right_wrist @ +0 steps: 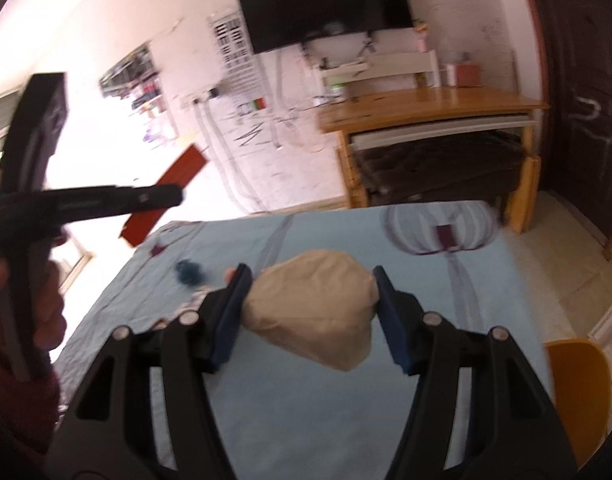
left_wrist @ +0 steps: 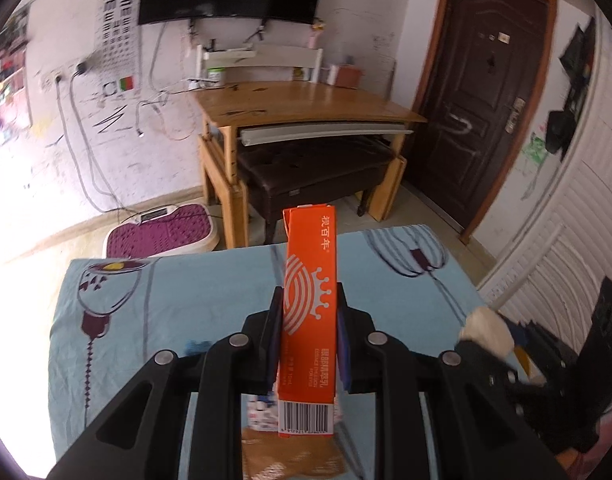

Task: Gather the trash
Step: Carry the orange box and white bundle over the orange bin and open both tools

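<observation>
In the left wrist view my left gripper (left_wrist: 309, 290) is shut on a tall orange carton (left_wrist: 309, 264) with white print and a barcode, held upright above the blue tablecloth (left_wrist: 166, 312). In the right wrist view my right gripper (right_wrist: 311, 271) is shut on a beige crumpled paper wad (right_wrist: 314, 308), both blue pads pressed into its sides. The right wrist view also shows the left gripper (right_wrist: 162, 196) at the left, a hand (right_wrist: 10, 292) around its handle and the orange carton (right_wrist: 186, 168) slanting through it. The wad (left_wrist: 486, 330) shows at the left wrist view's right edge.
A small blue scrap (right_wrist: 189, 272) lies on the cloth-covered table (right_wrist: 426, 280). Brown paper (left_wrist: 290, 456) and a printed packet (left_wrist: 262, 412) lie under the left gripper. Beyond the table stand a wooden desk (left_wrist: 306, 104), a dark bench (left_wrist: 318, 168) and a purple floor mat (left_wrist: 162, 232). A yellow seat (right_wrist: 578, 392) is at the right.
</observation>
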{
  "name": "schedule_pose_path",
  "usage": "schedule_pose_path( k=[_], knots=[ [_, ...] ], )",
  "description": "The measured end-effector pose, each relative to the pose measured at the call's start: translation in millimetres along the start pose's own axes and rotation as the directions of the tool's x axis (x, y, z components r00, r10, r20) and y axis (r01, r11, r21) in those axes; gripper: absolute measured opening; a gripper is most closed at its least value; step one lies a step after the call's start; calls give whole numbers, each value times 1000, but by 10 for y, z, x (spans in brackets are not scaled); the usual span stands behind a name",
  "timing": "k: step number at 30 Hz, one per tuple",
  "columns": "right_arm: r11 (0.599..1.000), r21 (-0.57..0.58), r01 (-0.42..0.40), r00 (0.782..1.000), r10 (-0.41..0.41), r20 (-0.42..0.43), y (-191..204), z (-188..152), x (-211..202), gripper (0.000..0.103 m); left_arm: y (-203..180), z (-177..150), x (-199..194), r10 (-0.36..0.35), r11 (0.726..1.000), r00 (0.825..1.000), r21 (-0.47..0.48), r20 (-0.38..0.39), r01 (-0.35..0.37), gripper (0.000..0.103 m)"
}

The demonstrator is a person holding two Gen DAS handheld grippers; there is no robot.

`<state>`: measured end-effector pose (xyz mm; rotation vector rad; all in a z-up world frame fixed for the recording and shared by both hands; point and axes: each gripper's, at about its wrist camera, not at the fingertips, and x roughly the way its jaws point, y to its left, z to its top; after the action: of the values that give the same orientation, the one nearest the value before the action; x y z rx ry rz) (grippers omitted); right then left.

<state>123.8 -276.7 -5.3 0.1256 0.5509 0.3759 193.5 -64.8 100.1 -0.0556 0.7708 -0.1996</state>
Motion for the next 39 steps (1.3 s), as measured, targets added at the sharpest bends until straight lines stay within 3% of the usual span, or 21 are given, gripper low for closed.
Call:
schedule_pose_path(
  k=[6,13,21,25,27,30,34,39],
  knots=[
    [994,56,95,993,-99,66,-493,87,-279,59,-556,18,-9,-51,996,999,79,-6,51,19],
    [973,172,155,976,-178,126,-1188,168,-686,59,-1317,66,86,-187,975,981,110,-58,193,19],
    [920,269,285,948,-312,64,-1916,3,-855,60,-2133,-68,376,-255,946,955,164,-153,279,19],
    [910,251,330,941,-337,-14,-2069,-72,-750,60,-2342,-159,506,-256,939,947,181,-194,291,19],
    [909,228,350,936,-351,-39,-2078,-91,-704,75,-2421,-175,575,-257,937,943,186,-210,297,19],
    [896,229,381,924,-379,-57,-2115,-137,-677,83,-2527,-180,683,-250,934,941,199,-230,297,19],
    [862,306,404,908,-419,-19,-2283,-162,-805,84,-2670,-197,758,-248,928,938,218,-240,301,19],
    [804,488,338,897,-432,90,-2559,-237,-1183,87,-2797,-176,894,-298,919,920,185,-255,349,19]
  ],
)
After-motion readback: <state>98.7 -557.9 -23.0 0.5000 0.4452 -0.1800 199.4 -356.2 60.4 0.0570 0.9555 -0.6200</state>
